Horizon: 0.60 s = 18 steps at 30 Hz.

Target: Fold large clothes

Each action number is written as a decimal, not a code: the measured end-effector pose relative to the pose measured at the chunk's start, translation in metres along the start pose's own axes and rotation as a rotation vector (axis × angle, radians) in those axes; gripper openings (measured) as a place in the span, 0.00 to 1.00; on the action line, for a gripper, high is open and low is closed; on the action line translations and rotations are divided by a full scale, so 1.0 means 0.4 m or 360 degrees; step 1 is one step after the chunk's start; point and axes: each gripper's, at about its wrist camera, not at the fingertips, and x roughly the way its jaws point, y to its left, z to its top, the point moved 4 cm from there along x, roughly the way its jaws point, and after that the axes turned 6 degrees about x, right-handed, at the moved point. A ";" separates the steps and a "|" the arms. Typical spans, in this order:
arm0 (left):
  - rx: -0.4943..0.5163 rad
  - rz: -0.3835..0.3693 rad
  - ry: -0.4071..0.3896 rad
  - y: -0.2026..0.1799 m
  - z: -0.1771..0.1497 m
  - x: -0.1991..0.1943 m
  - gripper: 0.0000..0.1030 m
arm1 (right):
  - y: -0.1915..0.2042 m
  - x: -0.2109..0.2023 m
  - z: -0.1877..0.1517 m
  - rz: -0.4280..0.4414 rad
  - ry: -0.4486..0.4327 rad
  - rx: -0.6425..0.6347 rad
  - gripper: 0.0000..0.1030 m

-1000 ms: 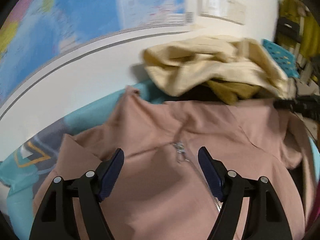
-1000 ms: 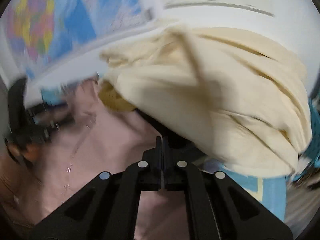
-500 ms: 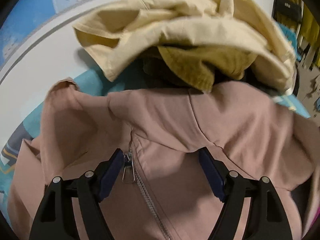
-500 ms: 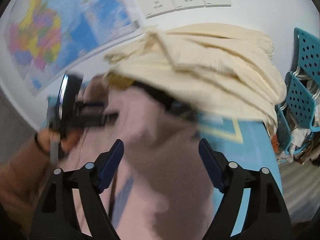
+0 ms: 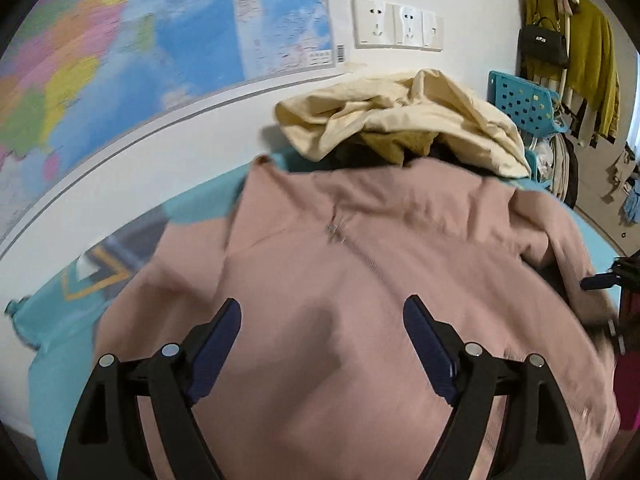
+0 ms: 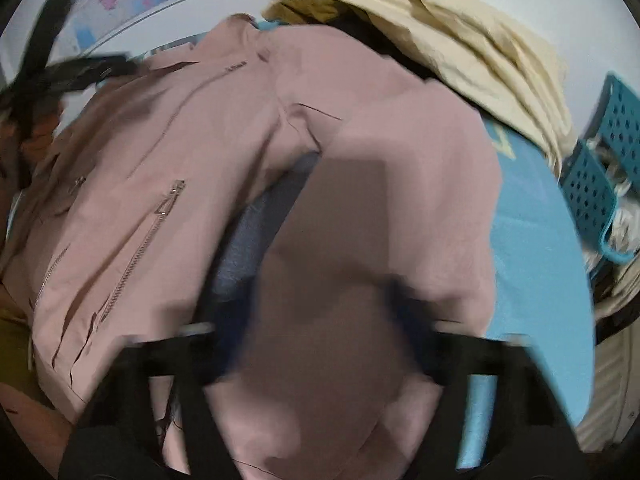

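A large dusty-pink zip jacket point(image 5: 360, 272) lies spread on a blue cloth-covered surface point(image 5: 44, 340). My left gripper point(image 5: 322, 320) is open just above its chest, below the zip pull point(image 5: 334, 230). In the right wrist view the jacket point(image 6: 200, 152) shows its zips, and one sleeve point(image 6: 400, 184) runs down between my right gripper's point(image 6: 316, 300) spread fingers, which are blurred. The right gripper also shows at the right edge of the left wrist view point(image 5: 612, 280).
A heap of cream and mustard clothes point(image 5: 400, 120) sits behind the jacket against the wall. A wall map point(image 5: 140, 60) and sockets point(image 5: 396, 26) are on the wall. Blue perforated baskets point(image 6: 600, 160) stand to the right. Yellow garments and a black bag point(image 5: 544, 46) hang at the far right.
My left gripper pulled back from the collar and zip pull, staying open. My right gripper, shut a second ago, opened and moved down over the jacket's sleeve.
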 end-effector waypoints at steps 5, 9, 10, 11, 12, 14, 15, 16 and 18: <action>-0.0133 -0.0013 -0.0003 0.059 -0.060 -0.044 0.78 | -0.065 -0.074 0.031 0.0250 -0.0106 0.0233 0.02; -0.0152 -0.0047 -0.0059 0.067 -0.075 -0.086 0.78 | -0.105 -0.243 0.091 0.0492 -0.0351 0.0368 0.02; -0.0150 -0.0066 -0.0080 0.065 -0.073 -0.095 0.78 | -0.106 -0.295 0.114 0.0552 -0.0421 0.0380 0.02; -0.0144 -0.0083 -0.0108 0.062 -0.071 -0.107 0.78 | -0.103 -0.326 0.135 0.0589 -0.0462 0.0375 0.02; -0.0136 -0.0089 -0.0129 0.061 -0.069 -0.119 0.78 | -0.088 -0.382 0.167 0.0670 -0.0527 0.0351 0.02; -0.0127 -0.0125 -0.0183 0.057 -0.062 -0.145 0.78 | -0.064 -0.436 0.232 0.0758 -0.0595 0.0307 0.02; -0.0130 -0.0140 -0.0205 0.057 -0.061 -0.156 0.78 | -0.037 -0.470 0.267 0.0828 -0.0632 0.0258 0.02; -0.0136 -0.0161 -0.0233 0.059 -0.060 -0.169 0.78 | -0.004 -0.496 0.303 0.0901 -0.0658 0.0209 0.02; -0.0155 -0.0194 -0.0275 0.068 -0.062 -0.189 0.78 | 0.060 -0.515 0.358 0.1008 -0.0670 0.0118 0.02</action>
